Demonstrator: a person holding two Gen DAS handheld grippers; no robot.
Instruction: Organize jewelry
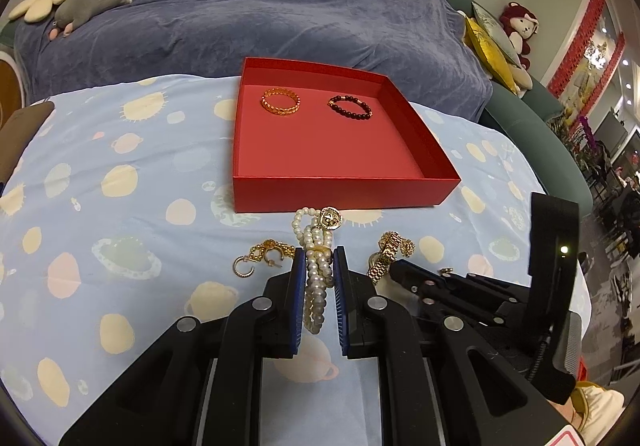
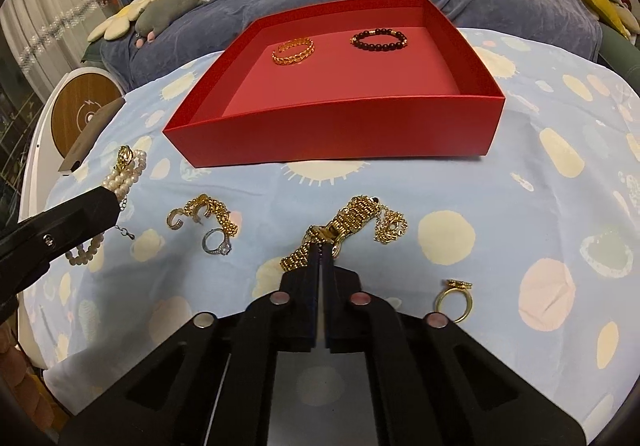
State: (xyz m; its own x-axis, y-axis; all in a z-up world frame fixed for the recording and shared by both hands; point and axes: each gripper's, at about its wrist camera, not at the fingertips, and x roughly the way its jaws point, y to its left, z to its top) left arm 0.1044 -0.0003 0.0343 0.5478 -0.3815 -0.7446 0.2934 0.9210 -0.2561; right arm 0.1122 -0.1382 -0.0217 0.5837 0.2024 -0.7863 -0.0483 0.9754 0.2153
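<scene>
My left gripper (image 1: pixel 318 252) is shut on a white pearl strand (image 1: pixel 316 286) with a gold round charm; the strand rests on the patterned cloth just in front of the red box (image 1: pixel 344 190). In the right wrist view this gripper (image 2: pixel 114 200) comes in from the left with the pearls (image 2: pixel 128 170) at its tip. My right gripper (image 2: pixel 320 246) is shut, its tips pinching the clasp end of a gold link bracelet (image 2: pixel 354 214) that lies on the cloth. Inside the red box (image 2: pixel 332 130) lie a gold bangle (image 2: pixel 293 51) and a dark bead bracelet (image 2: pixel 379 40).
Gold hoop earrings with a chain (image 2: pixel 204 212), a silver ring (image 2: pixel 217 242), a thin gold chain (image 2: pixel 390 226) and a gold ring (image 2: pixel 454 300) lie loose on the cloth. A blue-covered sofa (image 1: pixel 280 6) with plush toys stands behind the table.
</scene>
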